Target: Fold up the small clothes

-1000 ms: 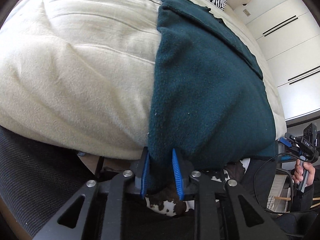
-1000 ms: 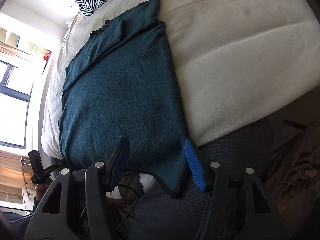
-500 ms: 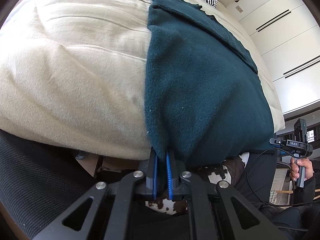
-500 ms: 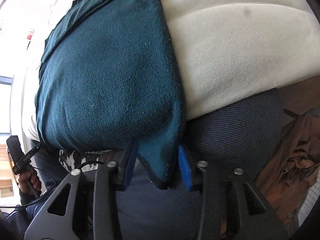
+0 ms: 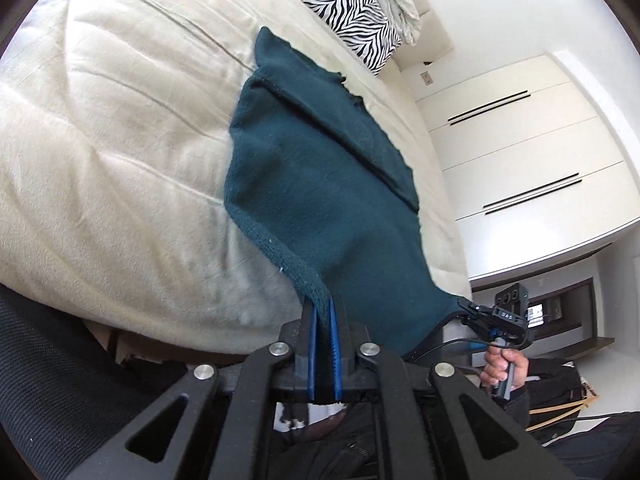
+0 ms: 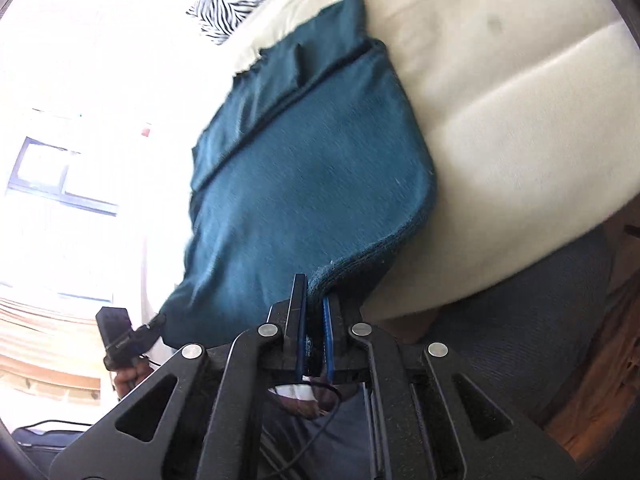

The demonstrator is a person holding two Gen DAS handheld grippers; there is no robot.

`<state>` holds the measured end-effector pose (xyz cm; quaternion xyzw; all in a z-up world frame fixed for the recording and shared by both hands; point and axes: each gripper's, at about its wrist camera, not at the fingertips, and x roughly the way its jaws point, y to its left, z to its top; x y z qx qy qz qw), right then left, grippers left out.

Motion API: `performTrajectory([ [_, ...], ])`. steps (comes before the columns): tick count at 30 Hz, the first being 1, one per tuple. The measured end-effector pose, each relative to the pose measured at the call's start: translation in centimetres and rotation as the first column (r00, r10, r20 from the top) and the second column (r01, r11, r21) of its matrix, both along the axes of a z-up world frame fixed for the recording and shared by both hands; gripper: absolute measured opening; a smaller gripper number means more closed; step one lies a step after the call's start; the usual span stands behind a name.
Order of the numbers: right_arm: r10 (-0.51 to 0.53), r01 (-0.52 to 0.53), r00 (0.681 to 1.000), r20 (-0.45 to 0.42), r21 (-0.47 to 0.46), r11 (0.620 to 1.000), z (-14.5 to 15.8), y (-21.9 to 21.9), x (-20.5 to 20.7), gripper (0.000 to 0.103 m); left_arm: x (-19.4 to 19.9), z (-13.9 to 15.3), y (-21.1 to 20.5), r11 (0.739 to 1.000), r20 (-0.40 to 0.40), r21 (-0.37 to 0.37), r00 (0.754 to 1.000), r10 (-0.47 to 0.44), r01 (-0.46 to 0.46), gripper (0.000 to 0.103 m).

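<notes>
A dark teal garment (image 5: pixel 320 184) lies lengthwise on the cream bed (image 5: pixel 120 160), its near hem lifted off the edge. My left gripper (image 5: pixel 322 304) is shut on the hem's left corner, the cloth pinched between the blue pads. In the right wrist view the same garment (image 6: pixel 304 184) runs up the bed (image 6: pixel 520 100). There my right gripper (image 6: pixel 314 292) is closing down on the other hem corner, its pads pressing the cloth. Each view shows the other gripper at the far corner: the right gripper (image 5: pixel 468 307) and the left gripper (image 6: pixel 156 322), each in a hand.
A zebra-print pillow (image 5: pixel 344 12) sits at the head of the bed, beyond the garment. White wardrobe doors (image 5: pixel 520 152) stand on one side, a bright window (image 6: pixel 48 176) on the other. Dark grey fabric (image 6: pixel 520 300) hangs below the bed edge, with brown clothes (image 6: pixel 600 380) on the floor.
Both grippers closed on the hem corners; the right went from wide open to pinching the cloth. Both then rose, lifting the hem off the bed edge and pulling it taut.
</notes>
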<state>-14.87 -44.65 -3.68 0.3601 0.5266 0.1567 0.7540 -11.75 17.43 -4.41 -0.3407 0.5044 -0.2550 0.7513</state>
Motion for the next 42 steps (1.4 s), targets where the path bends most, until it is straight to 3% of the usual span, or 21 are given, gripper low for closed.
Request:
performTrajectory([
  [5, -0.099, 0.084, 0.99, 0.105, 0.138, 0.987, 2.6, -1.4, 2.8, 0.006, 1.9, 2.1, 1.7, 0.988, 0.036, -0.136, 0.996, 0.08, -0.075, 0.007],
  [12, -0.166, 0.127, 0.969, 0.185, 0.204, 0.971, 4.4, -1.8, 9.1, 0.006, 6.6, 2.8, 2.8, 0.937, 0.018, -0.309, 0.984, 0.179, -0.165, 0.006],
  [18, -0.251, 0.192, 0.949, 0.191, 0.28, 0.94, 3.9, -2.8, 15.9, 0.006, 12.7, 3.2, 3.0, 0.907, 0.012, -0.368, 0.974, 0.226, -0.206, 0.006],
  [24, -0.315, 0.258, 0.935, 0.161, 0.301, 0.918, 1.7, -3.5, 23.1, 0.006, 20.4, 1.2, 3.2, 0.867, -0.064, -0.422, 0.963, 0.264, -0.265, 0.006],
  [32, -0.39, 0.358, 0.917, 0.08, 0.26, 0.897, -4.8, -4.0, 31.9, 0.006, 29.9, -1.3, 2.1, 0.863, -0.094, -0.375, 0.94, 0.328, -0.339, 0.002],
  [35, -0.402, 0.386, 0.915, 0.037, 0.213, 0.897, -7.7, -3.8, 34.5, 0.009, 31.7, -3.1, 2.3, 0.875, -0.131, -0.293, 0.923, 0.361, -0.384, 0.003],
  [36, -0.402, 0.393, 0.916, 0.015, 0.174, 0.903, -8.7, -3.7, 35.4, 0.009, 31.7, -3.5, 2.2, 0.881, -0.127, -0.268, 0.921, 0.369, -0.39, 0.011],
  [37, -0.398, 0.394, 0.917, -0.003, 0.153, 0.906, -9.3, -3.6, 35.8, 0.009, 31.5, -3.7, 2.1, 0.887, -0.114, -0.258, 0.924, 0.365, -0.382, 0.029],
  [39, -0.379, 0.374, 0.925, 0.0, 0.165, 0.913, -10.5, -3.5, 35.9, 0.011, 30.6, -3.5, 1.6, 0.911, -0.069, -0.192, 0.931, 0.358, -0.365, 0.053],
  [42, -0.348, 0.341, 0.936, 0.054, 0.106, 0.934, -9.5, -3.1, 36.0, 0.026, 29.8, -2.6, 0.1, 0.947, 0.031, -0.028, 0.946, 0.322, -0.321, 0.059],
])
